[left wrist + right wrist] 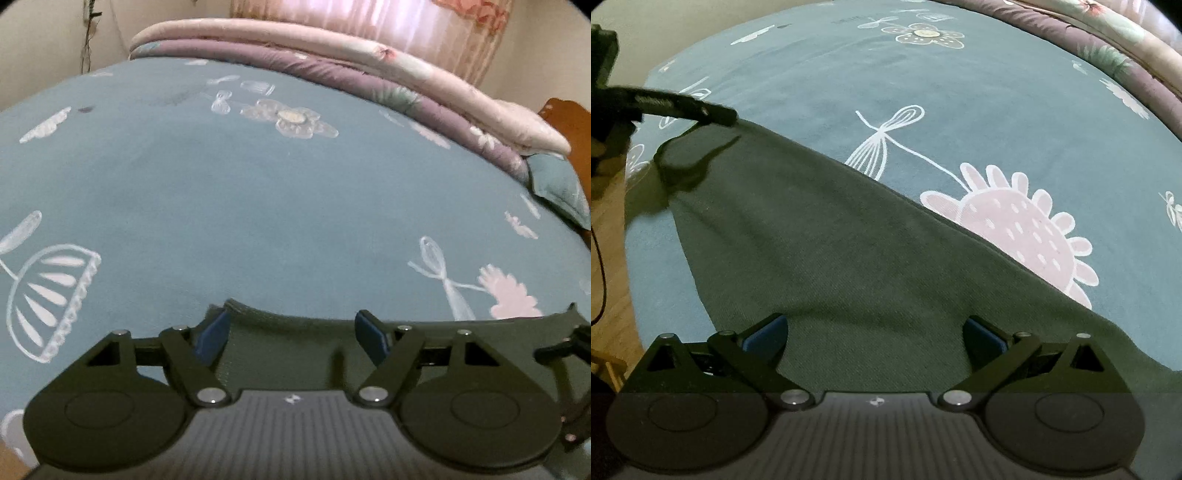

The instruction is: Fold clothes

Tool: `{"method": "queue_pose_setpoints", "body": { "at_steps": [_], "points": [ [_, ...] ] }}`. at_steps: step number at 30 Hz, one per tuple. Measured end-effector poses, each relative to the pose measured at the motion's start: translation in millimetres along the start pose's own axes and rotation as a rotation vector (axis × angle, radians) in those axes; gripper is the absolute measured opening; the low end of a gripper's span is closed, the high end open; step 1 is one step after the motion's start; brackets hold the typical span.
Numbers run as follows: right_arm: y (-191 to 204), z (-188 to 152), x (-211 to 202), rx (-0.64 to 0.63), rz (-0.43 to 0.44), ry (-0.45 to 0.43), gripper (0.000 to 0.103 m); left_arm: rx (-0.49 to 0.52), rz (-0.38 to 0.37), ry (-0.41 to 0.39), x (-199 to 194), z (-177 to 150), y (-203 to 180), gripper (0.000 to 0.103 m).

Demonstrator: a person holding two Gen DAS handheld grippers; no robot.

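A dark green garment (831,258) lies spread flat on a teal bed sheet (960,110) printed with white and pink flowers. My right gripper (875,336) hovers over the garment's near part, jaws wide open, blue pads clear of the cloth. In the left wrist view my left gripper (291,332) stands open over the garment's far edge (295,354), with cloth showing between the pads but not pinched. From the right wrist view, one of the left gripper's black fingers (687,105) reaches in at the upper left, its tip at the garment's far corner.
Folded pink and purple quilts (332,48) are stacked along the bed's back edge, with a teal pillow (557,188) and a wooden headboard (569,122) at the right. Wooden floor (609,240) and a dark cable lie past the bed's left edge.
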State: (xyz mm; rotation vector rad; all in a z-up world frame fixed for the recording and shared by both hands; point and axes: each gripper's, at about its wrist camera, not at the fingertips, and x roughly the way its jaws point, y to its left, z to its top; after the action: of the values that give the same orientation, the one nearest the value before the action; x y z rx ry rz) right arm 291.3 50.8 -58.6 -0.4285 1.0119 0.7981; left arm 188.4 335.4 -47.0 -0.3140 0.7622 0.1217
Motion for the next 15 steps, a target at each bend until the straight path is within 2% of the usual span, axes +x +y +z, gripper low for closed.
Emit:
{"method": "queue_pose_setpoints", "body": {
  "at_steps": [3,8,9,11,15],
  "points": [
    [0,0,0,0.009,-0.005,-0.001,0.103,0.017,-0.117,0.030,-8,-2,-7,0.077],
    [2,1,1,0.025,-0.017,0.001,0.103,0.105,-0.181,0.146,-8,-32,-31,0.077],
    [2,1,1,0.028,-0.019,0.001,0.103,0.113,-0.166,0.157,-6,-38,-31,0.079],
    [2,1,1,0.031,-0.019,0.000,0.103,0.108,-0.087,0.171,-6,-45,-25,0.077],
    [2,2,2,0.035,-0.023,0.006,0.103,0.016,-0.025,0.192,-20,-34,-1,0.078]
  ]
}}
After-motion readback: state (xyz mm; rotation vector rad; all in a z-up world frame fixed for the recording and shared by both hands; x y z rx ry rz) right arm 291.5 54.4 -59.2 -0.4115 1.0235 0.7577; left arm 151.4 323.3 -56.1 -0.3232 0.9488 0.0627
